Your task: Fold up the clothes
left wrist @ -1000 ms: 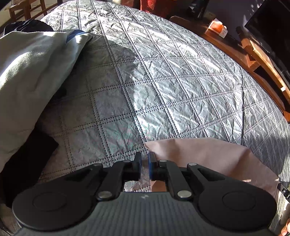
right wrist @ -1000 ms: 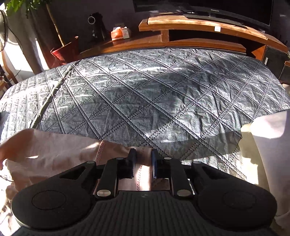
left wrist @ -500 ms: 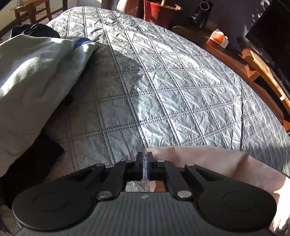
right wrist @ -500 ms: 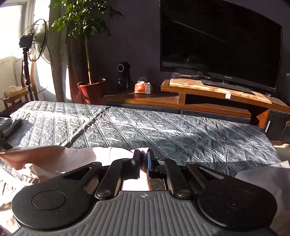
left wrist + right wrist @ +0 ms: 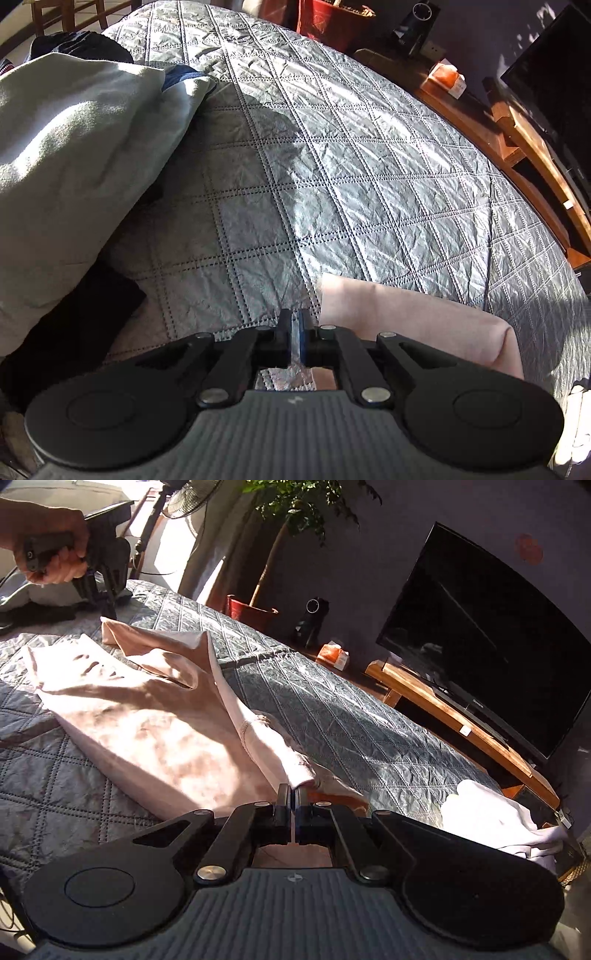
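Pink garment (image 5: 155, 716) lies crumpled, unfolded, on bed (image 5: 369, 738) ahead of right gripper (image 5: 293, 805), which just clamped its hem; left gripper (image 5: 294, 332), closed, pins far corner — folding barely begun, white clothes (image 5: 495, 819) to the right untouched.

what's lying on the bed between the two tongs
The pink garment spans that stretch across the grey quilt, from the left tongs to the right tongs, shown in the right wrist view.

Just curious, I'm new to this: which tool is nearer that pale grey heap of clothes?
Left. The left tool is right beside the grey heap; the right tool grips the pink garment's opposite end, farther away.
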`<state>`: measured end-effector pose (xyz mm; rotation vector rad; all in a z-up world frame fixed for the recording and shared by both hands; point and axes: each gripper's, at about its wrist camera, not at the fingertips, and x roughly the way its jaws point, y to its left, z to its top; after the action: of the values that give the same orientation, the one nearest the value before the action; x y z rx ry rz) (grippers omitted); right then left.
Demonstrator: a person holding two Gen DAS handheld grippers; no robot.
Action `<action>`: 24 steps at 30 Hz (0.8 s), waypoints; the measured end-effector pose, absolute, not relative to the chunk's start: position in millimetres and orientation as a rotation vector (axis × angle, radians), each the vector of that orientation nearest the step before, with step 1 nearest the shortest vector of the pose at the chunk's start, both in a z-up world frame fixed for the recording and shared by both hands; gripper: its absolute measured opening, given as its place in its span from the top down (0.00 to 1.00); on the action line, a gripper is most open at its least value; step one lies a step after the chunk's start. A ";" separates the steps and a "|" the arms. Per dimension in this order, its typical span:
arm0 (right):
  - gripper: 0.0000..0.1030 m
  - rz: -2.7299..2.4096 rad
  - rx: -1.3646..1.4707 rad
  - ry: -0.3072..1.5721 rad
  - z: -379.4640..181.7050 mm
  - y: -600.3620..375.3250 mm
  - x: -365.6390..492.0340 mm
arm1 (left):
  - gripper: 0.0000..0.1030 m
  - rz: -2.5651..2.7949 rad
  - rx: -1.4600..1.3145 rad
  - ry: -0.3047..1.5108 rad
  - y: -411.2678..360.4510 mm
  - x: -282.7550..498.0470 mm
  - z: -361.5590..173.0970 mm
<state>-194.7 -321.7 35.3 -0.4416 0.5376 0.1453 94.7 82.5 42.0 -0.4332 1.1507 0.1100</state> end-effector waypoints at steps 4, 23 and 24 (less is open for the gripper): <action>0.97 0.017 -0.471 0.655 32.8 -325.7 -185.4 | 0.96 0.105 -0.443 1.148 86.2 93.1 43.8; 0.66 0.315 -0.430 0.670 77.7 -185.9 -45.1 | 0.92 0.055 -0.514 1.172 93.1 90.1 46.9; 0.66 0.320 -0.445 0.686 74.4 -179.8 -34.6 | 0.91 0.042 -0.516 1.177 91.6 90.0 46.9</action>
<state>-34.6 -179.8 74.5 -0.4448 0.6862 0.3196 90.0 91.6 46.9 -0.5155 1.1768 0.0420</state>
